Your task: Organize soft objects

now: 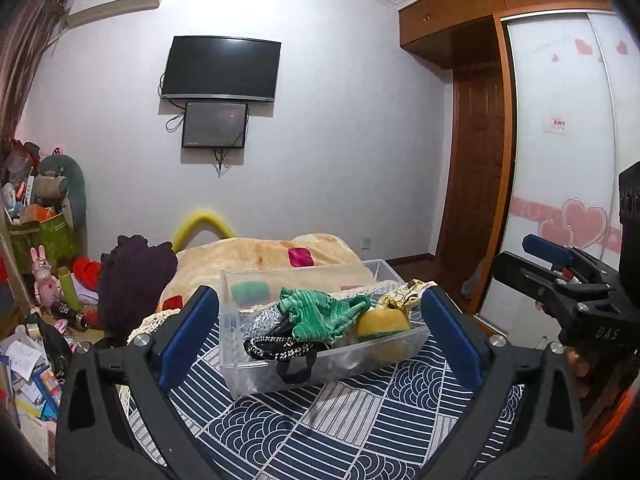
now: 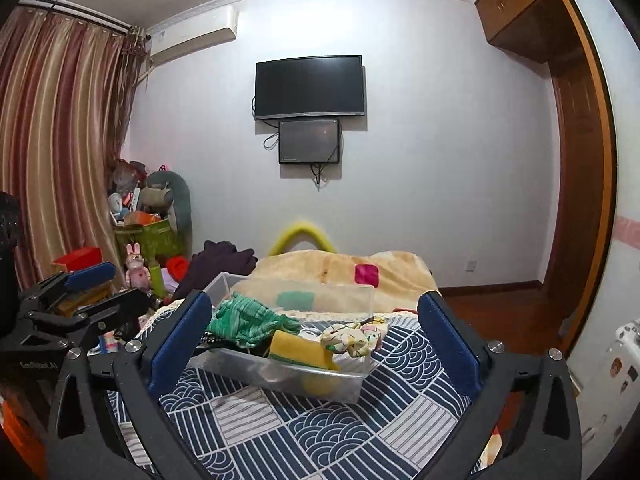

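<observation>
Several soft, light, limp items heaped in clear bin (image 1: 320, 372) on bedspread (image 1: 360, 432) centre: green knit cloth (image 1: 320, 312), yellow sponge (image 1: 382, 326), both pinchable at raised folds; left gripper (image 1: 316, 340), right gripper (image 2: 316, 340) both spread wide, empty.

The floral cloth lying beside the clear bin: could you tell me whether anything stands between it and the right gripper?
Nothing visible does. The floral cloth lies on the bedspread against the clear bin, and the open right gripper faces it.

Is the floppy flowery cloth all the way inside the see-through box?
No. The flowery cloth droops over the clear box rim onto the bedspread, only partly inside.
</observation>
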